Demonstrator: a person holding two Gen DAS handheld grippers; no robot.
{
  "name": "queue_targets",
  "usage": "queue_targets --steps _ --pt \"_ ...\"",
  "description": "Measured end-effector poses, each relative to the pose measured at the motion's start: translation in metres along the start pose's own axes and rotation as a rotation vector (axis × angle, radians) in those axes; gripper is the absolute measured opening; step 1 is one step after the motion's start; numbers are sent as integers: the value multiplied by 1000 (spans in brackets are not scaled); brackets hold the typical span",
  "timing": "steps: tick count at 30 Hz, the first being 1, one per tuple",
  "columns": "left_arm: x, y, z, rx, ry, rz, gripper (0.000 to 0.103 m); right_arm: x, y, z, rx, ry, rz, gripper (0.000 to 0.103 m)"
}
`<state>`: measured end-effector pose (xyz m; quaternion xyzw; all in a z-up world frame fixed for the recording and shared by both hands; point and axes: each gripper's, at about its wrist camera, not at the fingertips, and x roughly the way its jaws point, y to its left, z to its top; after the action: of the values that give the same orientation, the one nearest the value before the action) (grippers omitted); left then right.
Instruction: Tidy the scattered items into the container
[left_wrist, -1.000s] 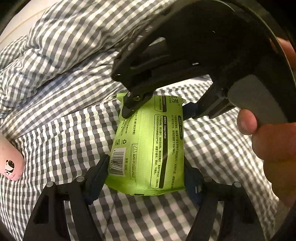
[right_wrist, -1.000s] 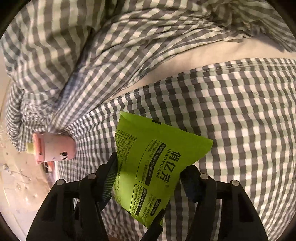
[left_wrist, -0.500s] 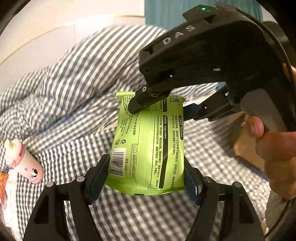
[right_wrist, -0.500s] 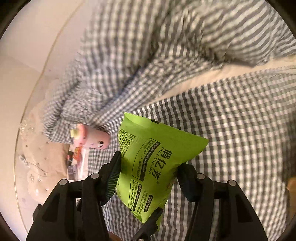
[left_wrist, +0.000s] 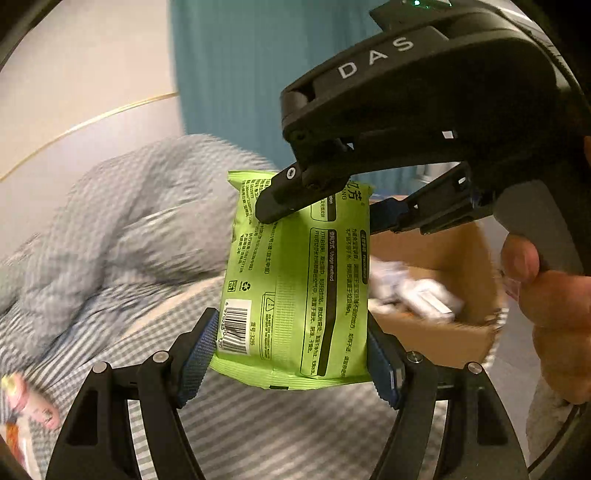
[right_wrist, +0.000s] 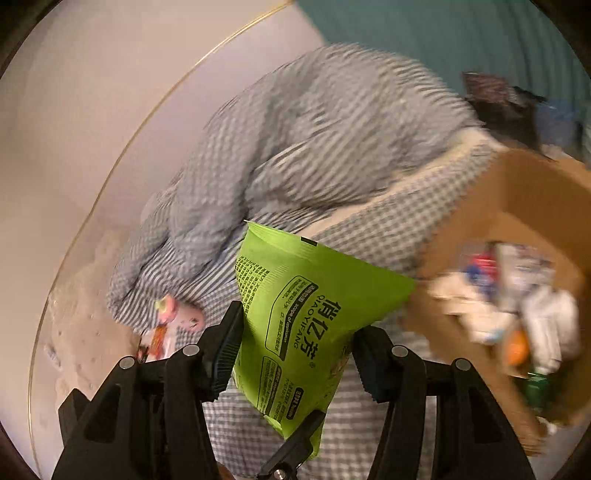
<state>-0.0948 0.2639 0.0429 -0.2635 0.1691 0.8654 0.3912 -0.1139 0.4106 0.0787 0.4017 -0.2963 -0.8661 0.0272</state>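
A bright green wipes pack (left_wrist: 295, 280) hangs in the air above the checked bedding, held by both grippers. My left gripper (left_wrist: 291, 360) is shut on its lower end, blue pads pressed against both long sides. My right gripper (left_wrist: 325, 216) comes in from the upper right and clamps the pack's top end. In the right wrist view the same pack (right_wrist: 310, 325) sits squeezed between the right gripper's (right_wrist: 299, 356) pads. An open cardboard box (left_wrist: 424, 332) with several items inside lies to the right, also seen as the box (right_wrist: 491, 206) at that view's right edge.
A grey checked duvet (left_wrist: 110, 240) is bunched up behind and to the left. A pink bottle (right_wrist: 181, 314) and a snack packet lie at the bed's left side. A teal curtain (left_wrist: 229, 74) and pale wall stand behind. A person's hand (left_wrist: 554, 295) grips the right handle.
Both grippers have lifted the green pack off the bedding and carried it toward the right. The cardboard box, curtain and wall have come into view; the pink bottle has slid away to the lower left.
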Motion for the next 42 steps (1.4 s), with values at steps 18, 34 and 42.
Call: queue_targets --steps 18,34,42 --pt "129 -100 33 61 157 20 103 -19 -176 34 184 -62 -223 85" --pt "-47 14 -7 -339 152 452 103 -83 -48 -36 -66 -148 -127 85" --pt "-122 15 -29 -446 88 511 103 -98 6 -91 -280 -210 -216 98"
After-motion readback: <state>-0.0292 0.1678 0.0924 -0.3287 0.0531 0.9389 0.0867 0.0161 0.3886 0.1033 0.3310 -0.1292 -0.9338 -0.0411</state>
